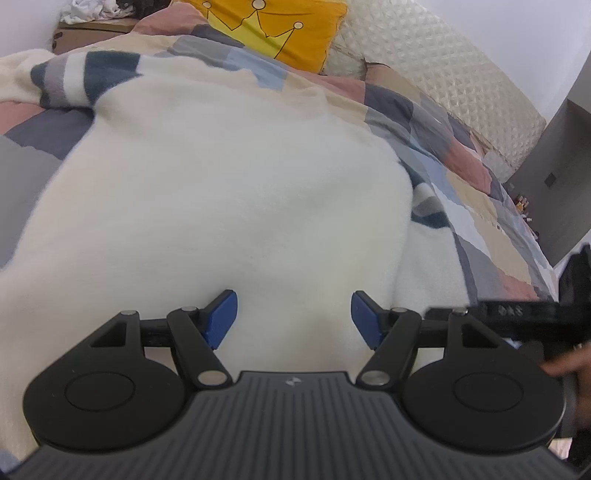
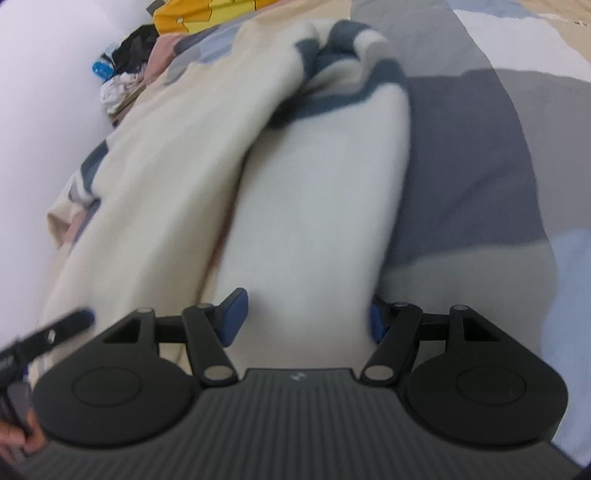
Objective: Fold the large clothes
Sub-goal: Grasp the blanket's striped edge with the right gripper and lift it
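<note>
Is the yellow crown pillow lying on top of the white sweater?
No, the yellow crown pillow sits beyond the white sweater, on the patchwork bedspread.

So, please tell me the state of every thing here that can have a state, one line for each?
left gripper: open, above the white body of the sweater, nothing pinched.
right gripper: jaws apart, sleeve between them; grip unclear.
sweater: spread on the bed, not yet folded.
sleeve: lying along the body's side.
yellow pillow: at the bed's head.

Fluffy, seemingly fleece sweater (image 1: 221, 192) — smooth cotton quilt (image 1: 461, 184).
</note>
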